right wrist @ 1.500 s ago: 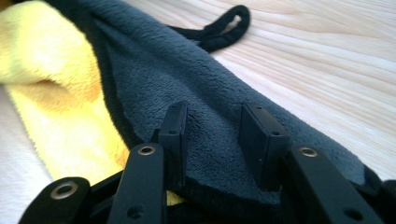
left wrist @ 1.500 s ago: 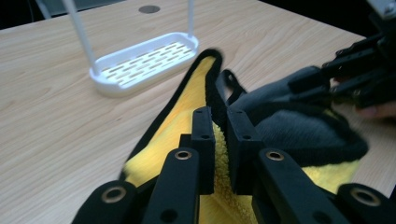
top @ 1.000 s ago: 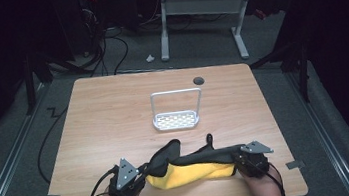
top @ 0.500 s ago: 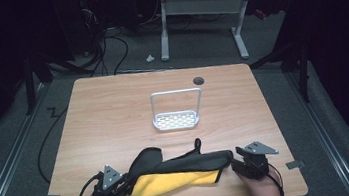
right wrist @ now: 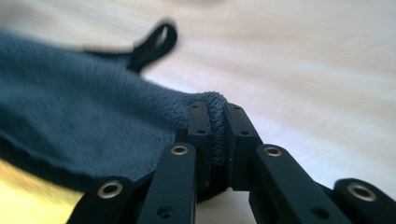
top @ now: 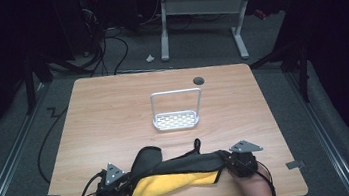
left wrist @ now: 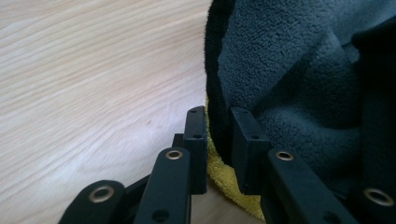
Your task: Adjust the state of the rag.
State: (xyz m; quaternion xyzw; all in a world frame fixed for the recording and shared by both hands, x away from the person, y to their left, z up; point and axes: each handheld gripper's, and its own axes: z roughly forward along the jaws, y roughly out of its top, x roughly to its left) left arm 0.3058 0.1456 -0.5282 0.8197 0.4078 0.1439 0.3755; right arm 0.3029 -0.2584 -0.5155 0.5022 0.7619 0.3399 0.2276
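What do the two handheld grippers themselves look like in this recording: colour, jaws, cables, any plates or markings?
Both are black. The left gripper and the right gripper each carry a grey three-cornered plate on top, and black cables trail back from them toward the table's near edge. In the gripper views, the jaws are flat black blocks on black linkage arms with brass-coloured ringed pivots. No printed markings are visible. No sleeves show on the forearms.

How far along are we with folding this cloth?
Done: the grey-and-yellow cloth lies in a long folded band near the table front edge. In hand: the left gripper and right gripper each pinch an end. Left: likely another fold; yellow lining still shows.
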